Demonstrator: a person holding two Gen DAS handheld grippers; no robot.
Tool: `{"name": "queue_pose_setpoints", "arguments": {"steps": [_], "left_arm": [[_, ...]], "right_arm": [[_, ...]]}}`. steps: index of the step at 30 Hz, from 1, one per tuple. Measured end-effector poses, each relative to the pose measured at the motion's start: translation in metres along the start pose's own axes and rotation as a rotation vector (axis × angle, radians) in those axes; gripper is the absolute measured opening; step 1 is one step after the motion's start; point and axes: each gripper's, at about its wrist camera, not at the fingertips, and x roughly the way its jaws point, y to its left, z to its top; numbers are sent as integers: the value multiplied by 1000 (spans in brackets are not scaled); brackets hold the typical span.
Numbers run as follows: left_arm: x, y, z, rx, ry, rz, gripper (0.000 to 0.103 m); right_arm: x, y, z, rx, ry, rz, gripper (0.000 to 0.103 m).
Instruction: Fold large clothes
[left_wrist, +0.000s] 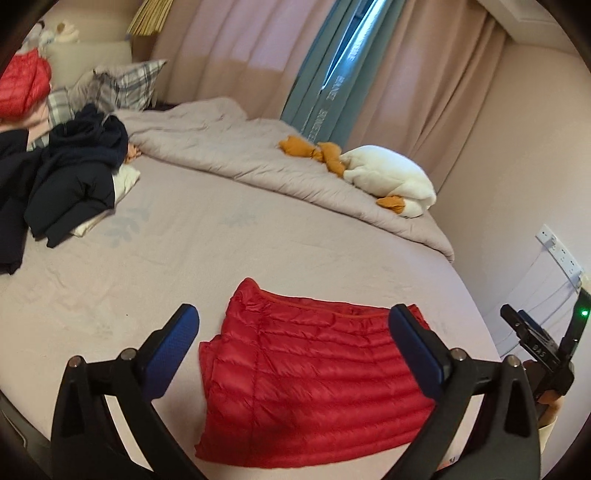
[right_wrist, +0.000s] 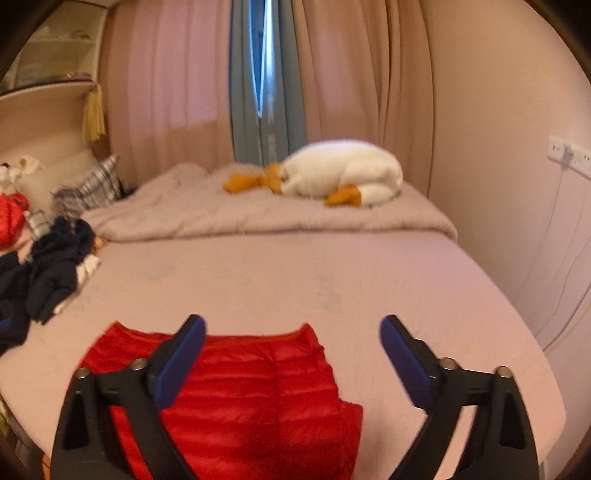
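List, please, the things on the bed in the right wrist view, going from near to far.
red jacket → dark clothes → grey blanket → white plush goose. The open right gripper hangs above the near end; the bed is pink.

- Two red quilted puffer jackets: one (left_wrist: 314, 384) lay flat, one (left_wrist: 22, 86) was bundled
- One white-and-orange plush goose (left_wrist: 388, 177)
- One plaid fabric pillow (left_wrist: 129, 83)
- Two blue-padded grippers: left (left_wrist: 295, 332), right (right_wrist: 293, 343)

The folded jacket (left_wrist: 314, 384) lies on the bed (left_wrist: 258, 251) nearest me. Behind it a quilt (left_wrist: 236, 147) carries the plush goose (left_wrist: 388, 177); a clothes heap (left_wrist: 62, 177), perhaps coats, sits left.
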Motion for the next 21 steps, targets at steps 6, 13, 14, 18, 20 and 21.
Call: {"name": "queue_pose_setpoints", "arguments": {"steps": [6,13,14,18,20,21], "left_arm": [[-15,-13,-24,35,14,22,103],[-8,-20,-62,78,76,85,103],[-5,-20,-68,85,94,88,103],[4,-17,-87,77,160,79,103],[8,-16,-94,77,189,72,103],[10,-15,-98,79,200,75,103]], "right_arm": [[-29,9,-5,-21,-75,54,102],[-35,21,-25,-41,-59,99,102],[-37,23,-28,-42,-55,102,102],[-34,32,-42,-43,-12,115,102],[-31,36,-49,-46,11,129,102],[-30,37,-53,-42,24,135,102]]}}
